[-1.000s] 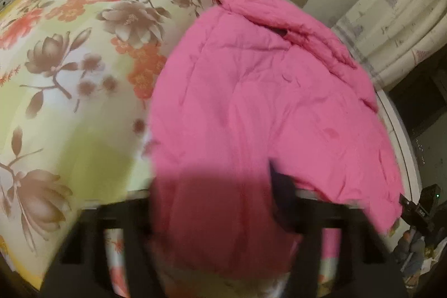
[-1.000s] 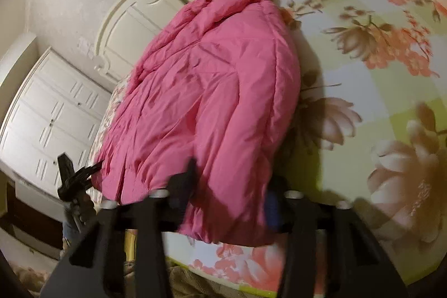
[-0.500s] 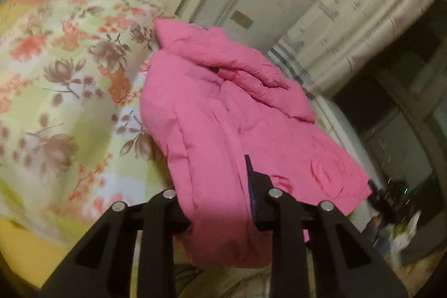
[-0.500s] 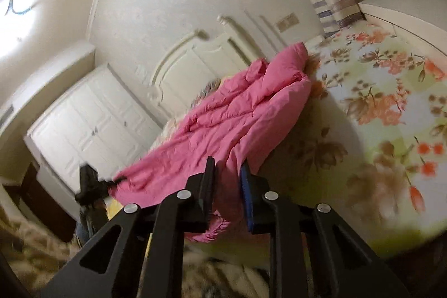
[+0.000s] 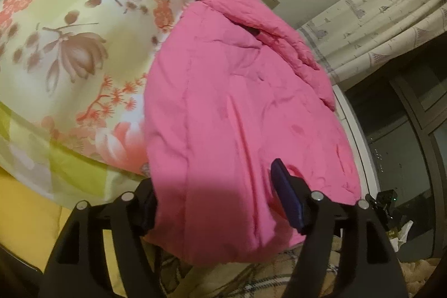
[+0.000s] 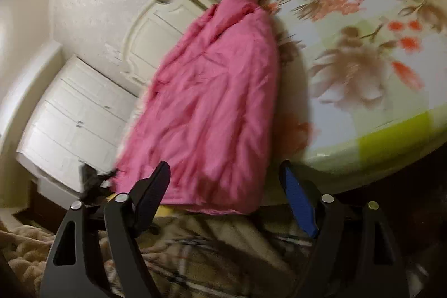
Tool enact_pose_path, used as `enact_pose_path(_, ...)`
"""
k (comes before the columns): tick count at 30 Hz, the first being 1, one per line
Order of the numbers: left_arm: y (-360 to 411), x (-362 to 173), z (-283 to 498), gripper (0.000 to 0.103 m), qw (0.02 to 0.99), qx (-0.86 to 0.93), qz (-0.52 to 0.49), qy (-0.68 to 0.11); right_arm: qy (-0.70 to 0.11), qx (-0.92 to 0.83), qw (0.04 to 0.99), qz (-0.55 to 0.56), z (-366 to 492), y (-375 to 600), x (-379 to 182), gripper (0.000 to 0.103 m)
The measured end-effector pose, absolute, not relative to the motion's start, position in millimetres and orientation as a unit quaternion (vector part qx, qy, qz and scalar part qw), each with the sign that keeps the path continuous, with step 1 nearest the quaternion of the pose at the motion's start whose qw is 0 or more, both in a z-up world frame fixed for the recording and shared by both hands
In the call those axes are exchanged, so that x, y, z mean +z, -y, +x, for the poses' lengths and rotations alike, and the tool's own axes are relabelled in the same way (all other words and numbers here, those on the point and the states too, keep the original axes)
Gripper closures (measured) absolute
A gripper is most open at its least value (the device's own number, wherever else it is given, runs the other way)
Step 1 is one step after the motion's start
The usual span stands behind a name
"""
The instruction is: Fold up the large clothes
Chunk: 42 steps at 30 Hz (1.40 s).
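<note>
Currently, in the left wrist view, the padded pink quilted jacket (image 5: 240, 108) on the floral bed (image 5: 69, 46) runs near to far; its near hem fills the just-opened left claw (image 5: 215, 203), pads not clamping.

Right wrist view: right claw (image 6: 223, 200), just opened, released; hem just beyond it.

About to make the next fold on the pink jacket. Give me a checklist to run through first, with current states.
1. Right gripper let go: ok, jaws just opened, nothing between them.
2. Left gripper let go: cannot tell; jaws just opened, pink jacket lies between them.
3. Jacket resting on the bed: ok.
4. Jacket hem on the bed: not ok, it overhangs the near edge.
5. Jacket smooth: not ok, wrinkled.
</note>
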<state>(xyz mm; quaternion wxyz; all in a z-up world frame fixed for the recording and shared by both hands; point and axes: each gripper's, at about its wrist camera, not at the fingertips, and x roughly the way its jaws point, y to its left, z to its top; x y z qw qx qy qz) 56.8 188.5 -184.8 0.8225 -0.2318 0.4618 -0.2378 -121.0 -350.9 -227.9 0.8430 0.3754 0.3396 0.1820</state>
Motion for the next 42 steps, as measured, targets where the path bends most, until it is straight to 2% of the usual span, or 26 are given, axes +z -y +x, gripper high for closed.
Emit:
enact_pose_path(5,-179.3,-174.2,55.1,0.032,0.828,-0.256,-0.229,-0.443,-0.316,0.195,0.857,0.358,-103.9,335.5,-212.2,0.040)
enact_pose_path(10,-173.2,-181.7,62.8,0.026,0.821,-0.248,-0.246,-0.451,-0.357,0.163,0.860,0.326,-72.0,318.2,-216.2,0.039)
enact_pose_path(11,-169.8,-181.5,62.0,0.027,0.824,-0.248,-0.238,-0.452,-0.358,0.161,0.865,0.314,-71.4,313.8,-213.8,0.042)
enact_pose_path(12,-165.7,-179.2,60.0,0.042,0.828,-0.250,-0.221,-0.451,-0.347,0.159,0.872,0.308,-73.3,311.4,-210.4,0.057)
enact_pose_path(13,-163.5,-175.0,58.0,0.065,0.834,-0.251,-0.210,-0.445,-0.336,0.163,0.875,0.308,-76.0,311.6,-208.1,0.066)
enact_pose_path(15,-166.4,-166.6,55.0,0.076,0.835,-0.265,-0.227,-0.426,-0.313,0.165,0.886,0.300,-84.6,312.4,-202.5,0.077)
enact_pose_path(18,-172.6,-147.8,43.0,0.081,0.844,-0.291,-0.250,-0.374,-0.285,0.164,0.900,0.286,-101.5,309.7,-191.3,0.079)
enact_pose_path(26,-214.2,-116.4,-10.5,0.080,0.817,-0.364,-0.323,-0.308,-0.173,0.247,0.900,0.316,-164.7,312.7,-136.9,0.080)
enact_pose_path(30,-218.2,-98.6,-14.7,0.077,0.808,-0.380,-0.355,-0.277,-0.137,0.266,0.903,0.309,-160.7,305.2,-101.3,0.080)
enact_pose_path(34,-213.7,-62.9,29.1,0.072,0.800,-0.384,-0.384,-0.254,-0.112,0.280,0.896,0.327,-108.8,315.4,-62.3,0.080)
enact_pose_path(38,-201.8,-30.3,105.1,0.067,0.790,-0.365,-0.429,-0.243,-0.106,0.272,0.888,0.355,-26.6,331.2,-31.1,0.080)
enact_pose_path(42,-184.5,-23.3,193.1,0.063,0.772,-0.331,-0.470,-0.271,-0.144,0.230,0.883,0.382,71.6,350.3,-24.2,0.080)
